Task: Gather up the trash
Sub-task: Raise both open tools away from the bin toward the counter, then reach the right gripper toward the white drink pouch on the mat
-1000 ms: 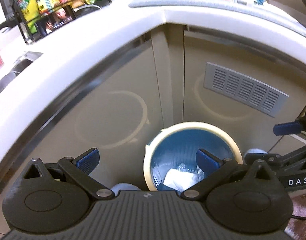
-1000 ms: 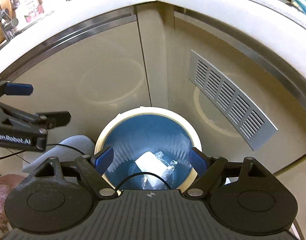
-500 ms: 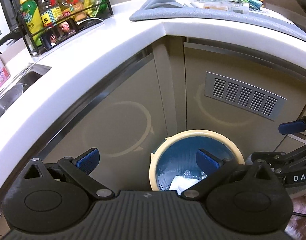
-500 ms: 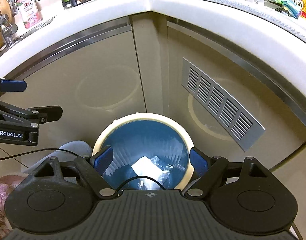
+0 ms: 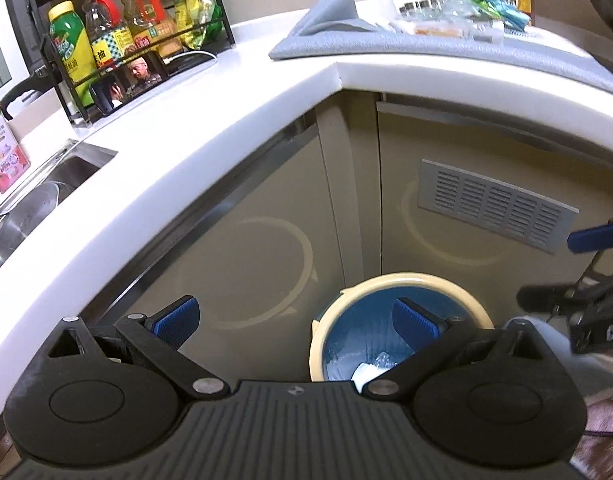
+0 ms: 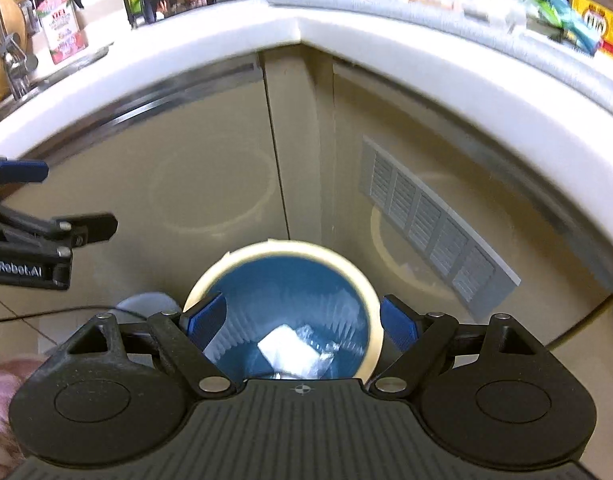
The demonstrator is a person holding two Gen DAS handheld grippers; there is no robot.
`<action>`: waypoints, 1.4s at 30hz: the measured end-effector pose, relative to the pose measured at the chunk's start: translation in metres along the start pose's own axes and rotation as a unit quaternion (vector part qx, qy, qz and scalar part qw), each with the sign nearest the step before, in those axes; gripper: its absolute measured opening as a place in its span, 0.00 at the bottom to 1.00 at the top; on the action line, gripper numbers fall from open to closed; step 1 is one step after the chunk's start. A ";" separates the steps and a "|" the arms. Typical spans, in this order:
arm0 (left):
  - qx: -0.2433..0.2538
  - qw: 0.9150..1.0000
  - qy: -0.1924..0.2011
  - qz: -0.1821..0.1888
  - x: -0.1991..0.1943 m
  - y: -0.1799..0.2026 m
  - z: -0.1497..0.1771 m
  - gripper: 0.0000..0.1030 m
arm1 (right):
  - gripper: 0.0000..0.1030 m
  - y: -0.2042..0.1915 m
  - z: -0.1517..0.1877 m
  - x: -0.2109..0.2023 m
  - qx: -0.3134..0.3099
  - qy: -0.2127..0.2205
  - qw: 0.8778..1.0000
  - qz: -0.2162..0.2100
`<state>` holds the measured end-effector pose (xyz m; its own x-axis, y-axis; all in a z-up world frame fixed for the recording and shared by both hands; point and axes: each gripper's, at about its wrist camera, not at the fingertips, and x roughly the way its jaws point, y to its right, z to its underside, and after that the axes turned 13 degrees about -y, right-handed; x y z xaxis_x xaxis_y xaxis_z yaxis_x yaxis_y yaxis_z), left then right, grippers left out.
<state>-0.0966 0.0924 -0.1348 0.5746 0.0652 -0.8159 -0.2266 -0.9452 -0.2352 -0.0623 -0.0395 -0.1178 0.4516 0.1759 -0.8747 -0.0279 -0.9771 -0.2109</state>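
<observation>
A round bin with a cream rim (image 5: 402,279) and a blue liner stands on the floor in the cabinet corner. At its bottom lie a white paper scrap (image 6: 284,347) and a bit of clear plastic (image 6: 320,360); the left wrist view shows only an edge of the white scrap (image 5: 366,370). My left gripper (image 5: 296,320) hangs open above and left of the bin, nothing between its blue pads. Straight over the bin's mouth my right gripper (image 6: 302,320) is open and holds nothing. Each gripper shows in the other's view, at the right edge (image 5: 586,276) and the left edge (image 6: 30,216).
A white L-shaped counter (image 5: 234,92) overhangs the beige cabinet doors; a grey vent grille (image 6: 434,228) is on the right door. On top are a sink (image 5: 34,196), a bottle rack (image 5: 118,36), and a grey mat (image 5: 426,44) with packets. A slipper toe (image 6: 146,302) sits left of the bin.
Both views have lifted: the bin sits lower and smaller in frame, and more of the counter top with its bottles and packets shows. Both grippers stay open and empty.
</observation>
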 end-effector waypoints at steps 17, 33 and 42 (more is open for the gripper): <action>-0.023 0.999 0.016 0.016 -0.014 -0.016 -0.017 1.00 | 0.90 0.019 -0.048 -0.056 0.008 0.086 0.996 -0.007; -0.018 0.999 0.024 0.015 -0.017 -0.017 -0.035 1.00 | 0.91 0.044 -0.087 -0.069 0.011 0.137 0.990 0.023; -0.013 1.000 0.025 0.012 -0.018 -0.017 -0.044 1.00 | 0.91 0.054 -0.108 -0.069 0.004 0.159 0.987 0.032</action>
<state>-0.0686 0.0935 -0.0932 0.6079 0.0265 -0.7936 -0.2215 -0.9541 -0.2015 0.0013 -0.1169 -0.0220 0.7056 0.0656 -0.7055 -0.0717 -0.9840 -0.1632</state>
